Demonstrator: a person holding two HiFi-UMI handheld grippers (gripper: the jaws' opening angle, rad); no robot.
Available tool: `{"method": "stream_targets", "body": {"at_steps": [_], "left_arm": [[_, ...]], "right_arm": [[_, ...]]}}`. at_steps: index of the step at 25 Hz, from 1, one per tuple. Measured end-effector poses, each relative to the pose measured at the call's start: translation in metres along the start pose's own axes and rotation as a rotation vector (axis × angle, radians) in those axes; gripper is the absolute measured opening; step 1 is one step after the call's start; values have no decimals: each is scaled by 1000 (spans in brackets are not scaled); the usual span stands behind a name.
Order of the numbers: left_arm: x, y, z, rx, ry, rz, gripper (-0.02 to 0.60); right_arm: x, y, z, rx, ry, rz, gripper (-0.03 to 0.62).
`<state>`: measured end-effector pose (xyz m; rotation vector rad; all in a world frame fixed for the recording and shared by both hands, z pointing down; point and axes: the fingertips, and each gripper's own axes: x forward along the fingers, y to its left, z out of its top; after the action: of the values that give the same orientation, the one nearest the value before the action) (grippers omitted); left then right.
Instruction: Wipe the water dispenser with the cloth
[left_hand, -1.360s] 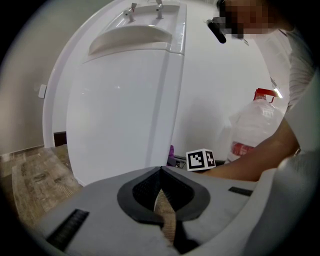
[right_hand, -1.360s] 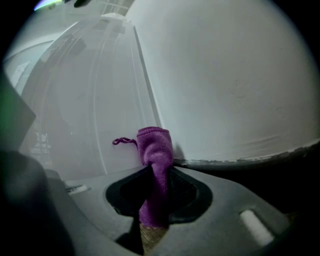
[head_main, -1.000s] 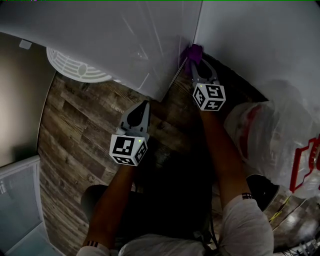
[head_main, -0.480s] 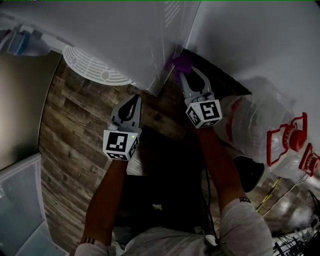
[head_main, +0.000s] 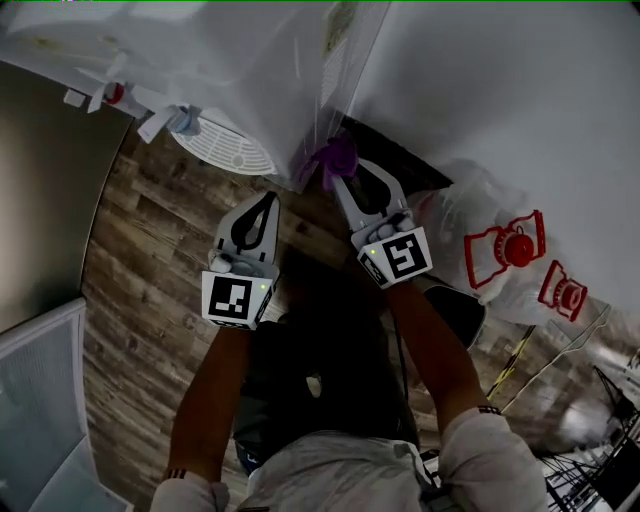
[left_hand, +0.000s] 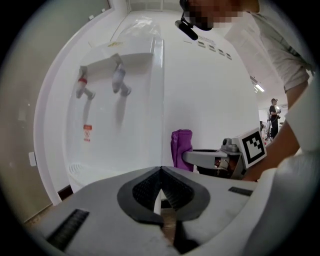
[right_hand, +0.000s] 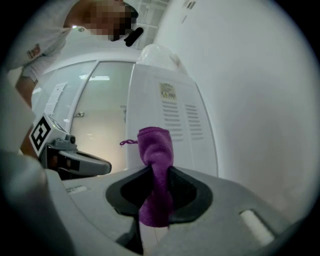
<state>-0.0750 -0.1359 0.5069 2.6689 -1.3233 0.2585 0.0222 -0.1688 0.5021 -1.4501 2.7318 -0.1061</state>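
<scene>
The white water dispenser (head_main: 250, 70) stands against the wall, with a red and a blue tap (left_hand: 119, 80) on its front and a round drip grille (head_main: 225, 148) below. My right gripper (head_main: 345, 178) is shut on a purple cloth (head_main: 335, 155) whose bunched end touches the dispenser's side panel near its rear corner. The right gripper view shows the cloth (right_hand: 156, 165) pinched between the jaws, with the vented side panel (right_hand: 172, 120) behind. My left gripper (head_main: 262, 205) hangs shut and empty in front of the dispenser; its jaws (left_hand: 161, 192) meet at the tip.
Wood-plank floor (head_main: 130, 260) lies underneath. A clear plastic bag (head_main: 470, 250) with red prints sits to the right against the white wall (head_main: 520, 110). A glass panel (head_main: 40, 400) stands at the lower left. Cables lie at the lower right.
The view has tilted up, showing the dispenser's taps. The right gripper with the cloth has slid left and down along the dispenser's side. The left gripper has barely shifted.
</scene>
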Motion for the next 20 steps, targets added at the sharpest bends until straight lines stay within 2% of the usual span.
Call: {"method": "stream_targets", "body": {"at_steps": [4, 12, 20], "left_arm": [[-25, -13, 69, 36, -19, -9, -2], [-64, -25, 182, 55, -55, 7, -2], [-97, -33, 312, 30, -167, 29, -2]], "right_arm": [[-12, 22, 75, -27, -7, 45, 92], [-25, 54, 196, -38, -28, 98, 92], [-23, 88, 318, -17, -65, 153, 92]]}}
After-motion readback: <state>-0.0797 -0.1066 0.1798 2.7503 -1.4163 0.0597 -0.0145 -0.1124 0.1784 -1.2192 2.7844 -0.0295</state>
